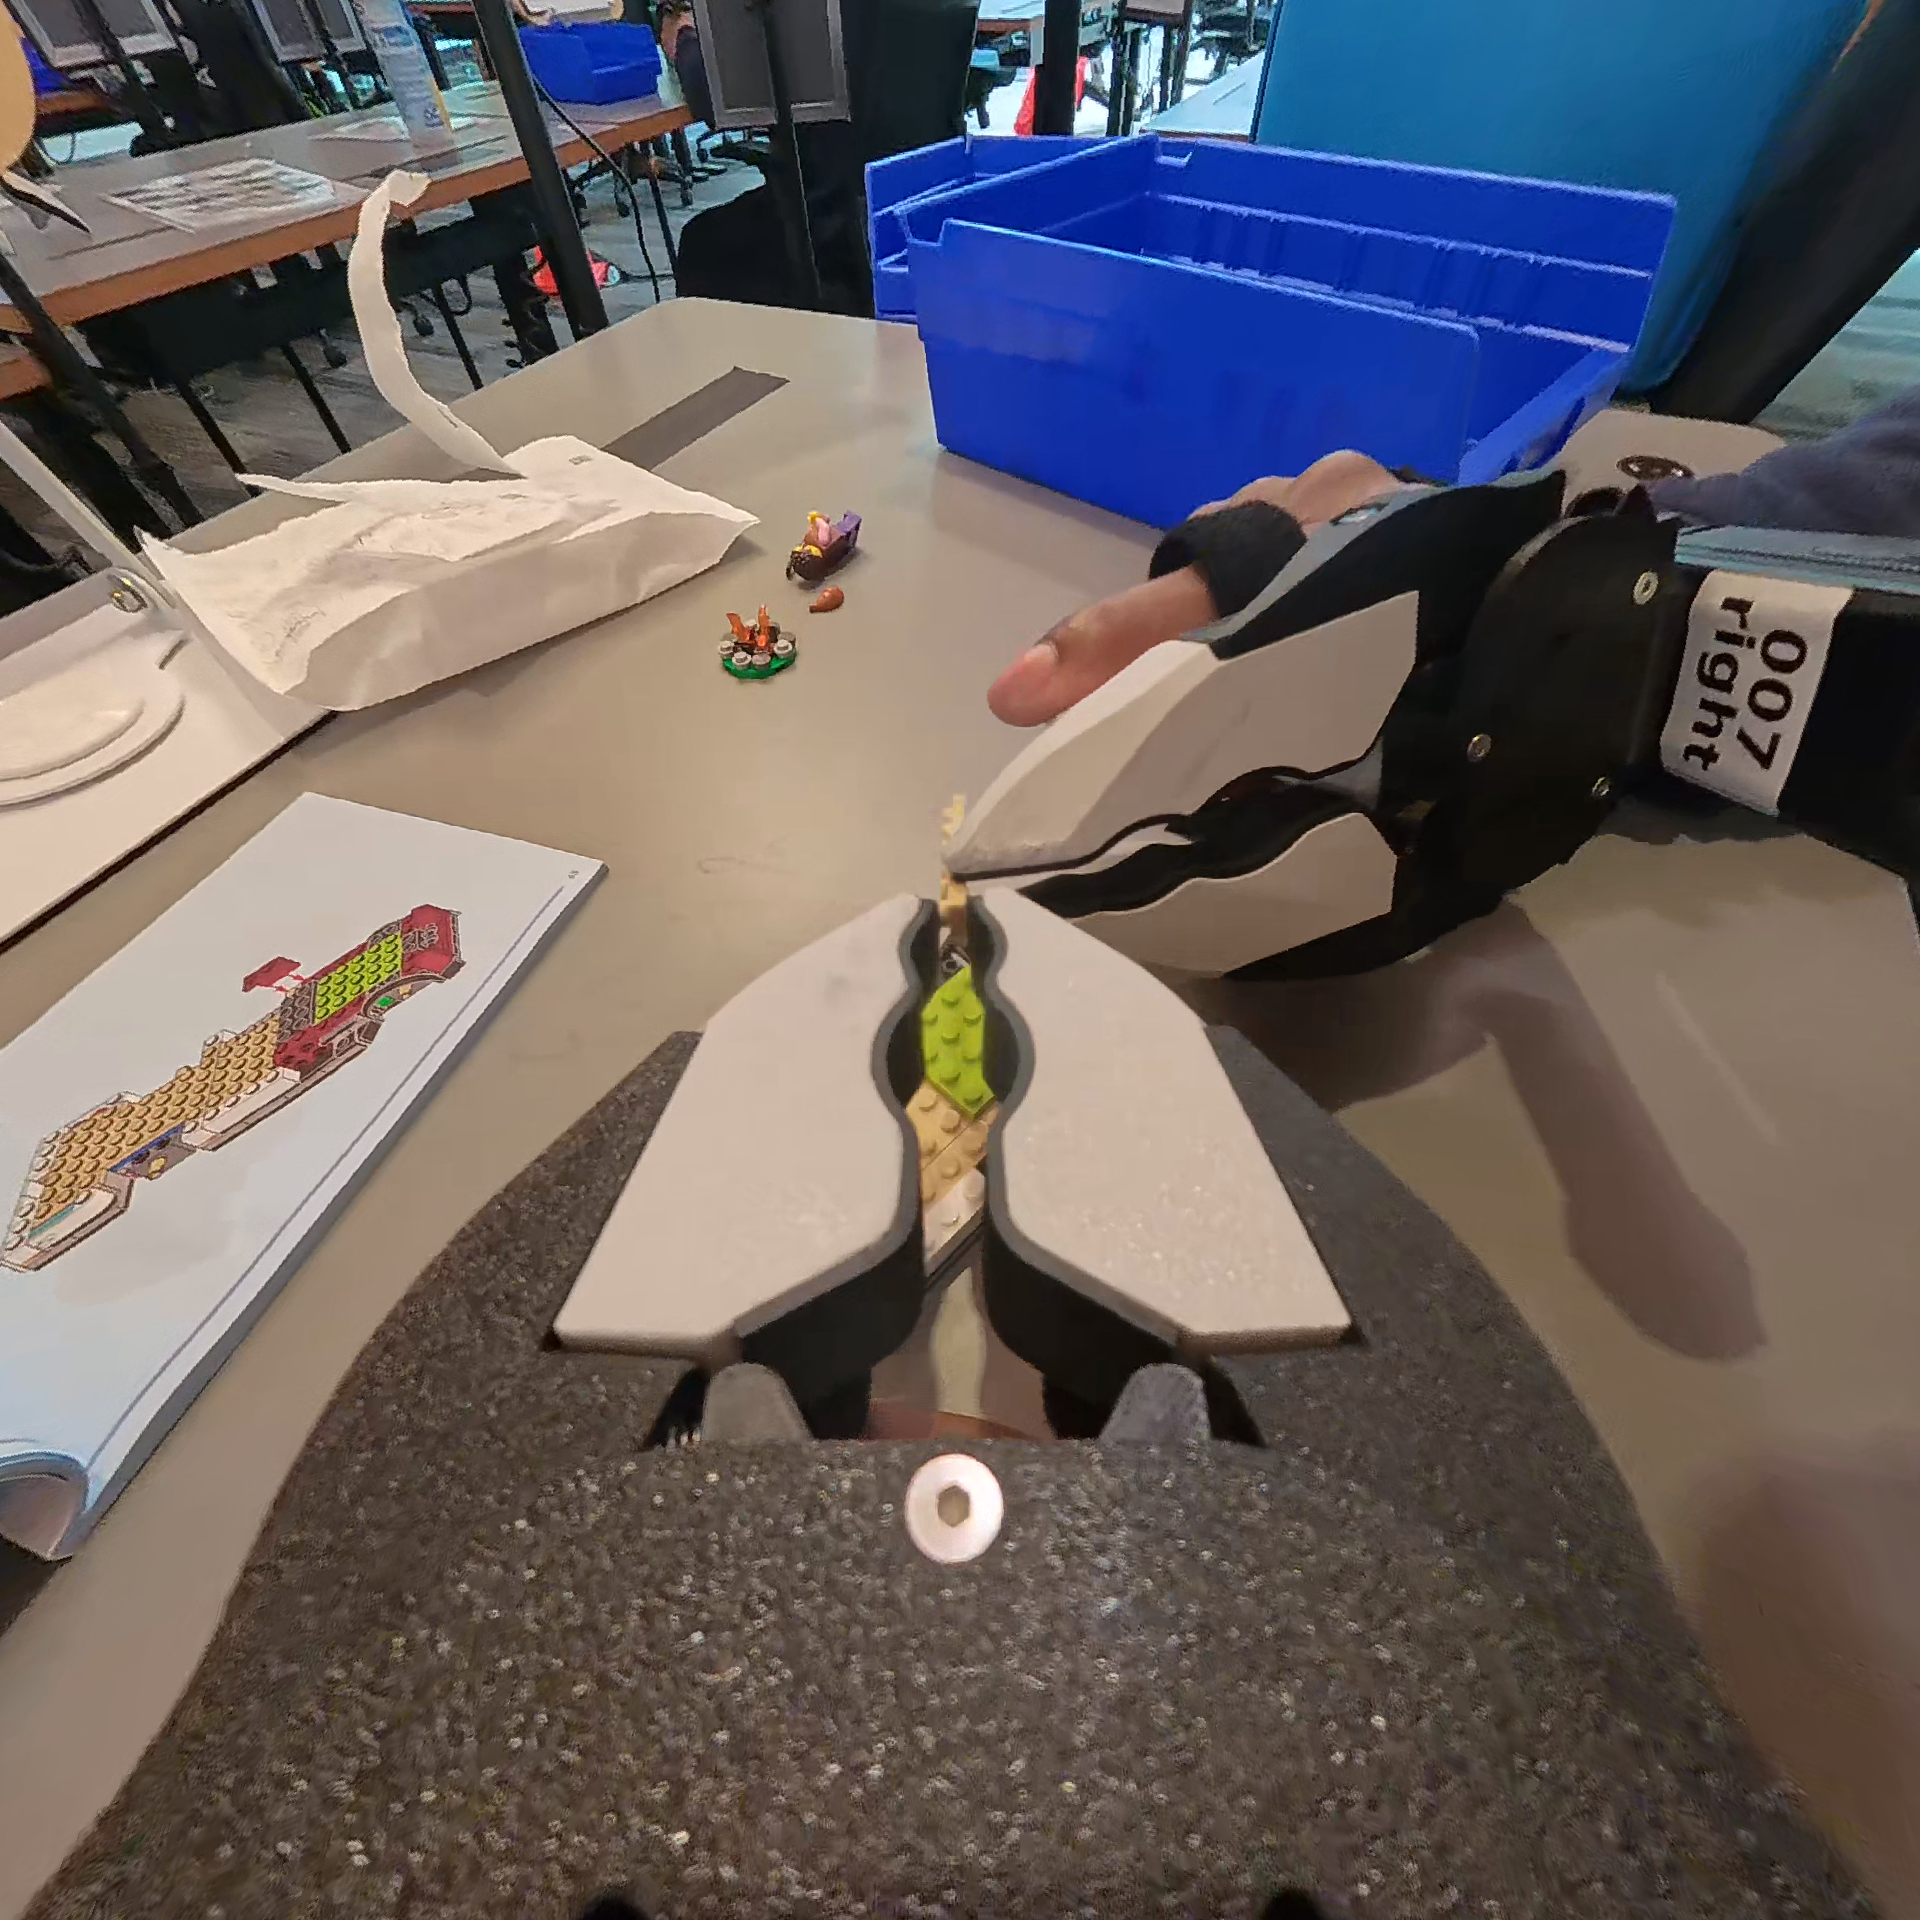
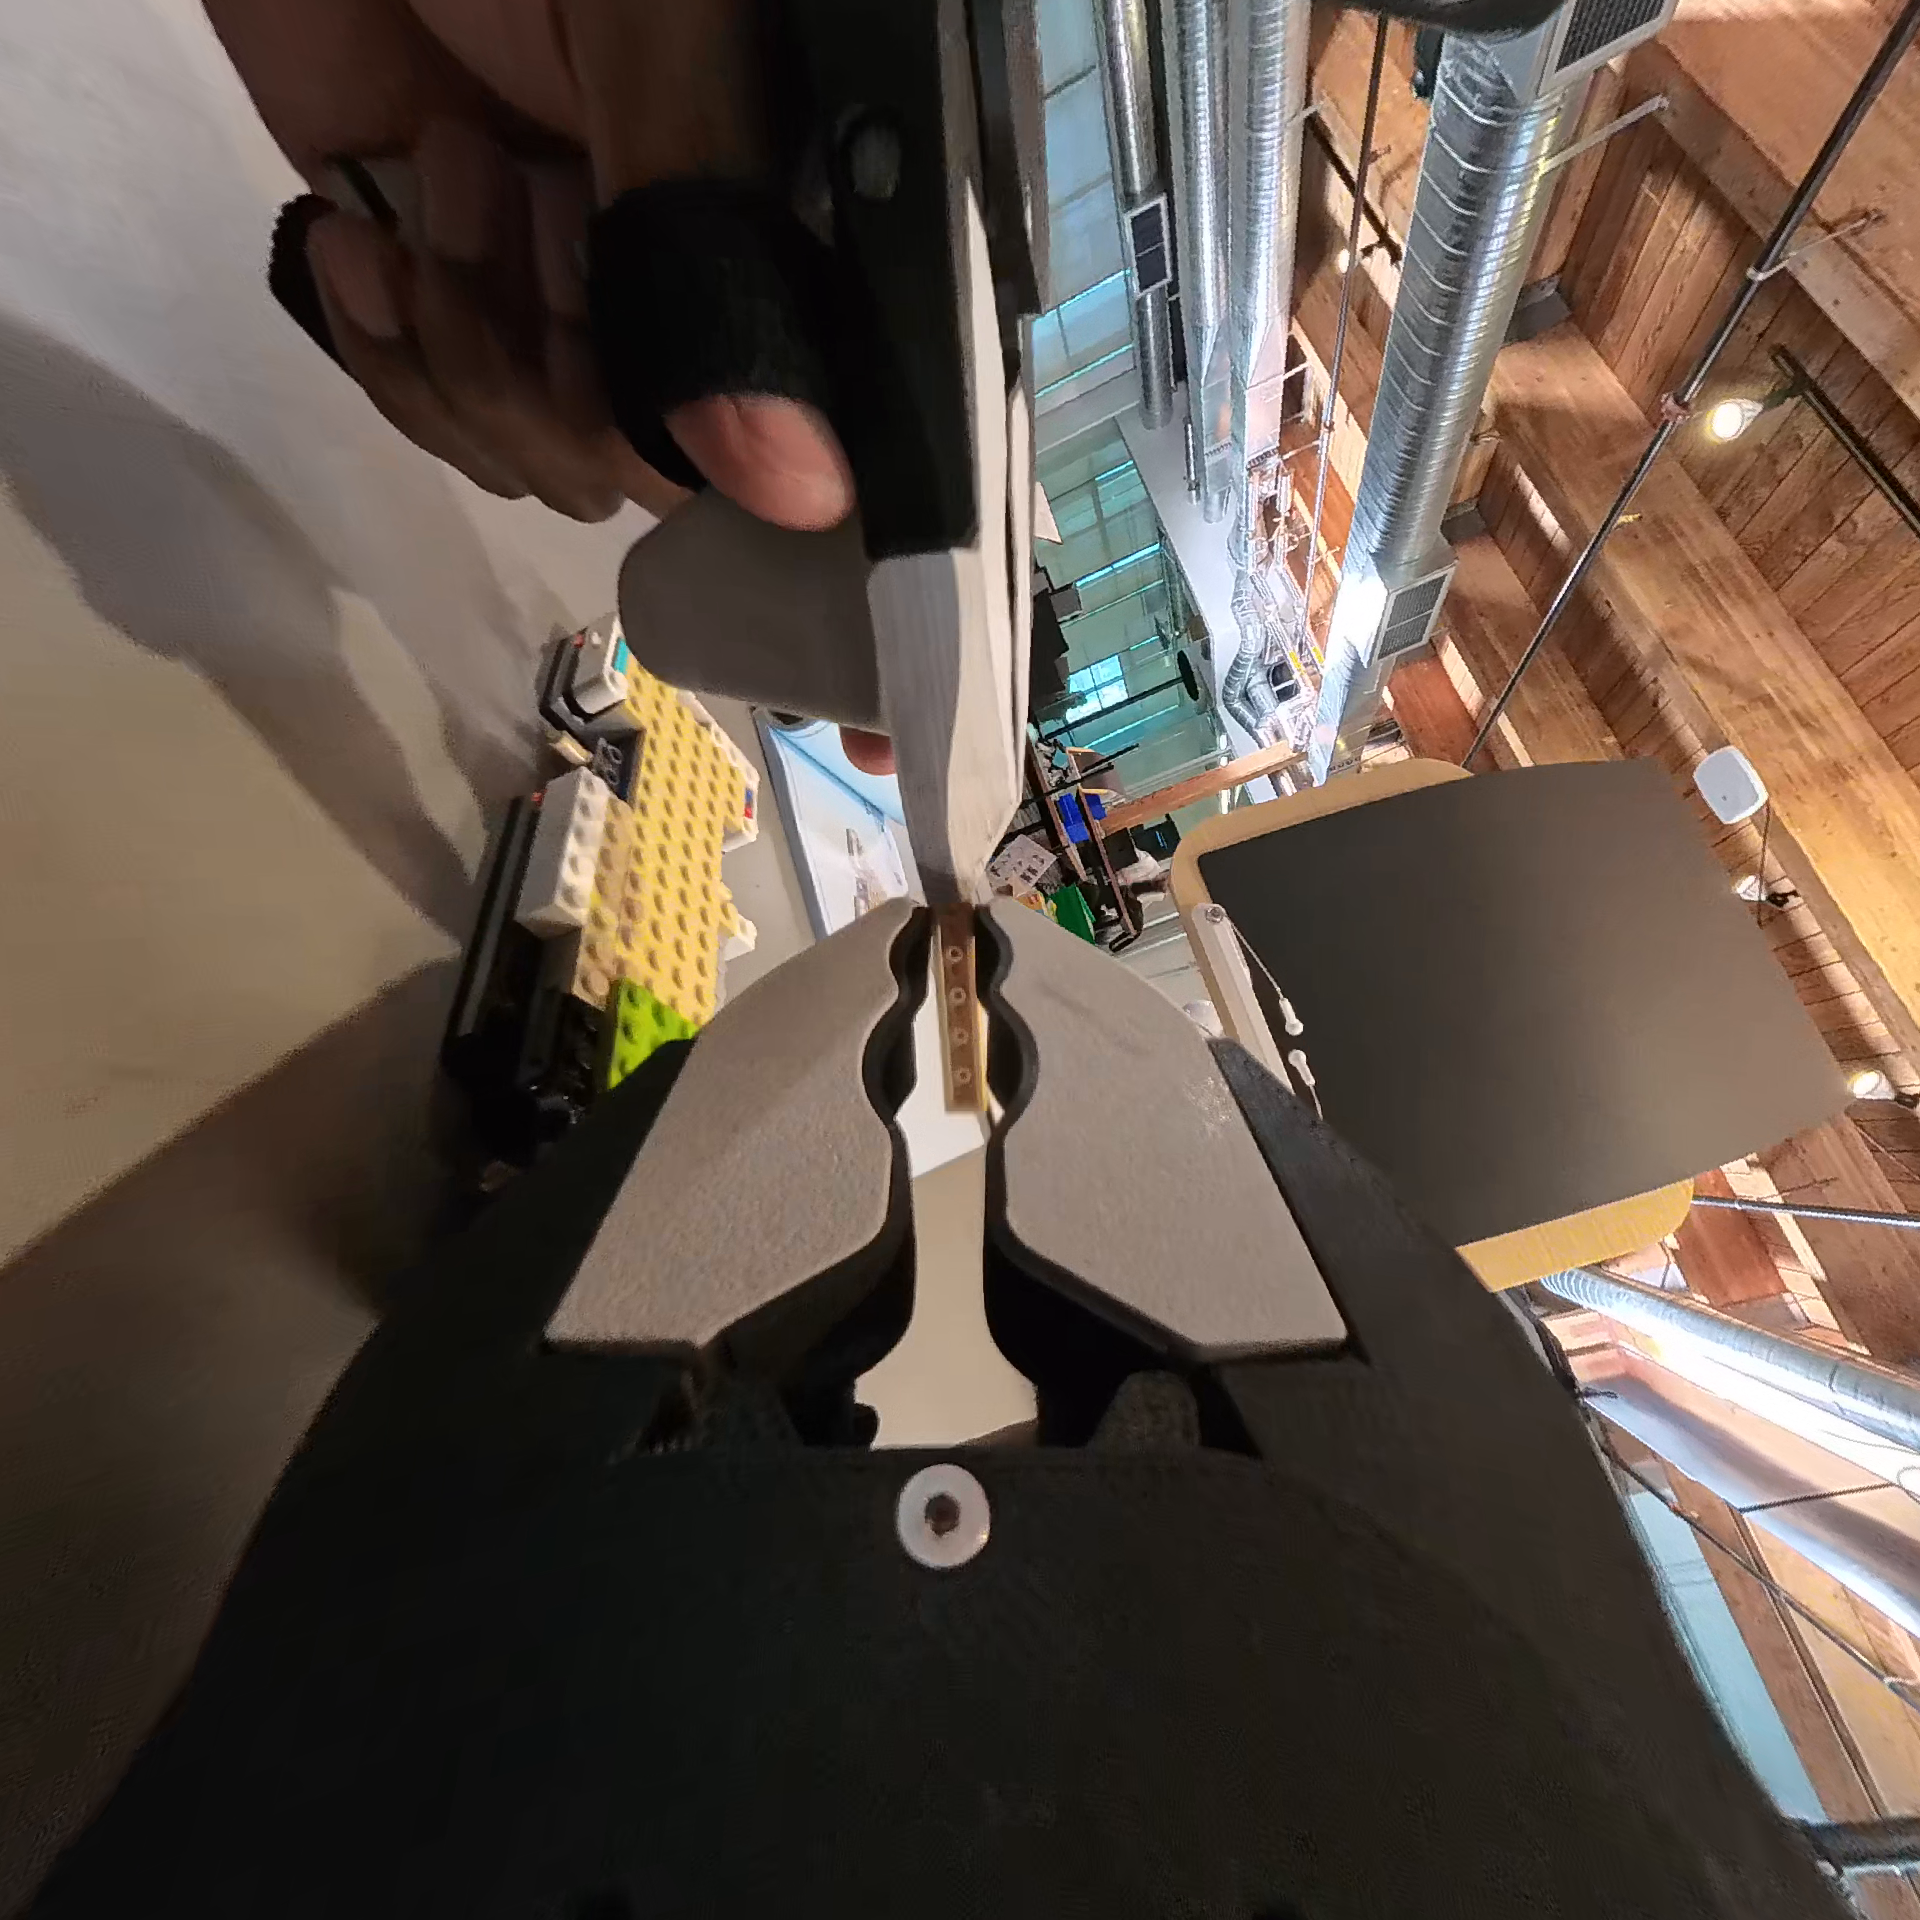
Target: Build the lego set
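Note:
My right gripper (image 2: pixel 956 920) is shut on a narrow tan studded plate (image 2: pixel 958 1003), held above the table. It comes in from the right in the left wrist view (image 1: pixel 961 857). My left gripper (image 1: pixel 951 906) is closed on the same tan plate's (image 1: pixel 950 902) far end, tip to tip with the right one. In the right wrist view the left gripper (image 2: pixel 951 873) comes down from above and meets the plate's end. Below lies a brick build of tan and yellow plates (image 2: pixel 655 862) with a lime green plate (image 1: pixel 956 1039), seen through the gap between my left fingers (image 1: pixel 790 1091).
An open instruction booklet (image 1: pixel 260 1091) lies at the left. A white paper bag (image 1: pixel 436 561), a small campfire build (image 1: pixel 758 649) and a small purple figure (image 1: pixel 826 545) sit farther off. Blue bins (image 1: pixel 1247 343) stand at the back right. A chair (image 2: pixel 1507 987) is beside the table. Less than 4 cm separates the two grippers' tips. The small campfire build (image 1: pixel 758 649) is about equally far from each gripper, around 25 centimeters.

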